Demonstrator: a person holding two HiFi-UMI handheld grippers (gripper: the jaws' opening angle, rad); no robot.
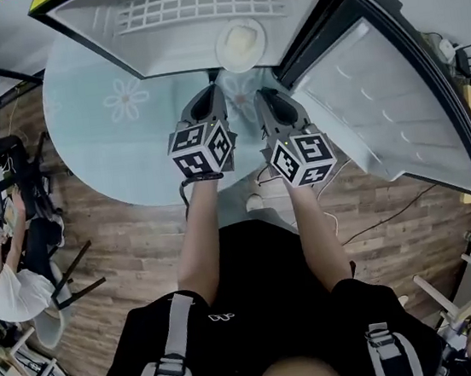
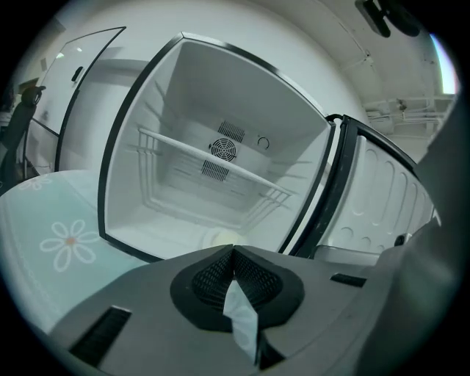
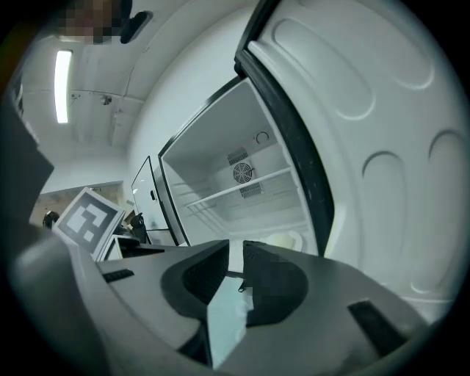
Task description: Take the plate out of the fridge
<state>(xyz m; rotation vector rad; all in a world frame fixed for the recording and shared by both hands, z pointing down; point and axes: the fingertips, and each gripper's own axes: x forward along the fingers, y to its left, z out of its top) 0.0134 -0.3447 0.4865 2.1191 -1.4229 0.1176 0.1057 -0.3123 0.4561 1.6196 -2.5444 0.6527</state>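
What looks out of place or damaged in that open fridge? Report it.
Nothing looks spilled, broken or askew. The fridge holds only a wire shelf and one plate, lying flat near the front of its floor.

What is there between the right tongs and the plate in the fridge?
Nothing stands there. In the head view, only pale rug and the fridge's front edge separate the right tongs from the plate.
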